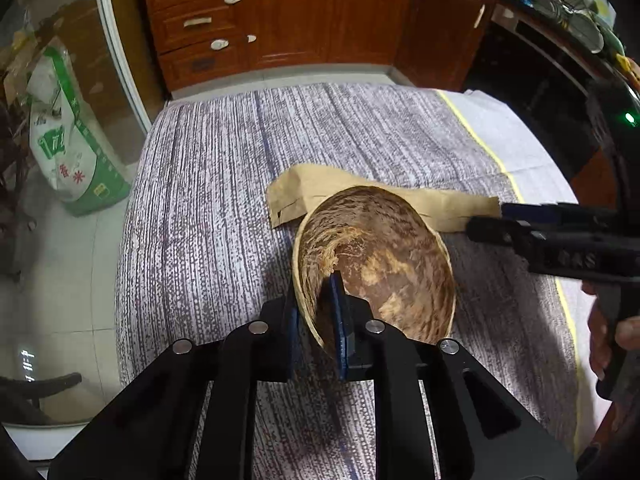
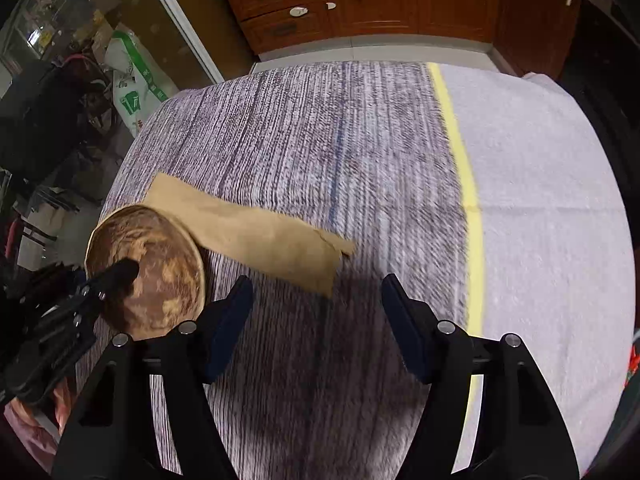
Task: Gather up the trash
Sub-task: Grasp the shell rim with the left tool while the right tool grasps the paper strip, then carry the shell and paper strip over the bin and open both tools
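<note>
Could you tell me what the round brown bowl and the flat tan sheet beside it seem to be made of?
The round brown bowl looks like coconut shell or dark wood: mottled brown inside, pale fibrous streaks, thin light rim, dull finish. The flat tan sheet looks like kraft paper or thin card: matte, uniform tan, with a torn-looking end. It lies on the woven-looking grey streaked cloth.

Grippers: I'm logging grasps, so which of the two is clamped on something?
The left gripper, pinching the coconut shell bowl's near rim; the right gripper stands open beside the brown paper.
</note>
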Tool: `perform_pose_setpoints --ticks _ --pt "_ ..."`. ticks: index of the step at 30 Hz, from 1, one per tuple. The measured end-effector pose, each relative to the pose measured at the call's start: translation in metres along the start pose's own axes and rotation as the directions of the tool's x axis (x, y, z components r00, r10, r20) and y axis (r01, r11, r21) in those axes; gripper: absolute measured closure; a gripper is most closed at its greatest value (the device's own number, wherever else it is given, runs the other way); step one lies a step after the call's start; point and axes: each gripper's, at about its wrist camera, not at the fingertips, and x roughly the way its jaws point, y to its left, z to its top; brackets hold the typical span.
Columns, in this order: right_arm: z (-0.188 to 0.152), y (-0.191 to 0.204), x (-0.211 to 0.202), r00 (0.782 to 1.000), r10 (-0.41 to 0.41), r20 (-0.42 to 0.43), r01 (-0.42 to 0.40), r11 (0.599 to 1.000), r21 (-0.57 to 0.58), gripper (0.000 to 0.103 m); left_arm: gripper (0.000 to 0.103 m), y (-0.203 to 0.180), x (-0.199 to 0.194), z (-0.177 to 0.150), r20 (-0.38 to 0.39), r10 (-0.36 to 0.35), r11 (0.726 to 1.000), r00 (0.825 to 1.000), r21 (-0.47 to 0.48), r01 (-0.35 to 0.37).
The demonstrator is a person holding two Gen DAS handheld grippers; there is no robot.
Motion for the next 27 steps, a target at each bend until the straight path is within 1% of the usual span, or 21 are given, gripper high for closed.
perform_pose_setpoints --ticks 1,2,3,4,5,6,8,12,14,17,22,27 --pt "0.002 0.002 0.003 1.0 -0.003 -0.002 0.003 1.0 -0.001 0.044 0.086 -0.001 0.0 0.0 0.003 0.008 1.0 1.0 0.002 -0.008" --pt "0.003 0.005 0.003 1.0 -0.004 0.017 0.004 1.0 -0.014 0.051 0.086 -0.002 0.001 0.0 0.005 0.012 1.0 1.0 0.0 -0.012" --pt "0.003 0.008 0.004 1.0 0.012 0.006 -0.012 1.0 -0.02 0.064 0.086 -0.003 0.0 0.0 0.009 0.014 1.0 1.0 -0.006 -0.014" --pt "0.003 0.011 0.004 1.0 0.017 0.009 -0.017 1.0 -0.026 0.071 0.086 -0.003 0.001 -0.001 0.012 0.011 1.0 1.0 -0.013 -0.011" --pt "0.002 0.015 0.003 0.999 0.04 0.003 -0.04 0.999 -0.036 0.09 0.087 -0.003 0.002 0.0 0.011 0.007 1.0 1.0 -0.02 -0.007" --pt "0.001 0.017 0.003 0.999 0.053 -0.002 -0.053 0.998 -0.039 0.097 0.087 -0.003 0.002 -0.001 0.009 0.005 1.0 1.0 -0.03 -0.005" --pt "-0.004 0.022 -0.005 0.998 0.059 0.022 -0.057 0.997 -0.055 0.1 0.088 -0.007 0.002 0.0 0.014 0.019 0.999 1.0 -0.03 -0.018" --pt "-0.013 0.019 -0.032 0.996 0.047 0.08 -0.043 0.998 -0.048 0.1 0.093 -0.02 -0.012 -0.001 0.036 0.053 0.998 0.998 -0.022 -0.052" --pt "-0.018 0.012 -0.052 0.993 0.021 0.114 -0.016 0.999 -0.037 0.1 0.095 -0.024 -0.018 -0.001 0.039 0.056 0.998 0.998 -0.03 -0.055" --pt "-0.025 -0.003 -0.077 0.988 -0.013 0.154 0.016 1.0 -0.016 0.101 0.096 -0.037 -0.029 -0.001 0.047 0.048 0.999 0.998 -0.021 -0.047" --pt "-0.046 -0.035 -0.126 0.976 -0.053 0.211 0.048 0.998 0.031 0.101 0.096 -0.072 -0.048 -0.004 0.069 0.029 0.999 0.997 0.031 -0.031" --pt "-0.079 -0.067 -0.177 0.959 -0.102 0.264 0.082 0.993 0.085 0.101 0.096 -0.114 -0.066 -0.004 0.092 -0.016 0.996 0.996 0.093 0.007"
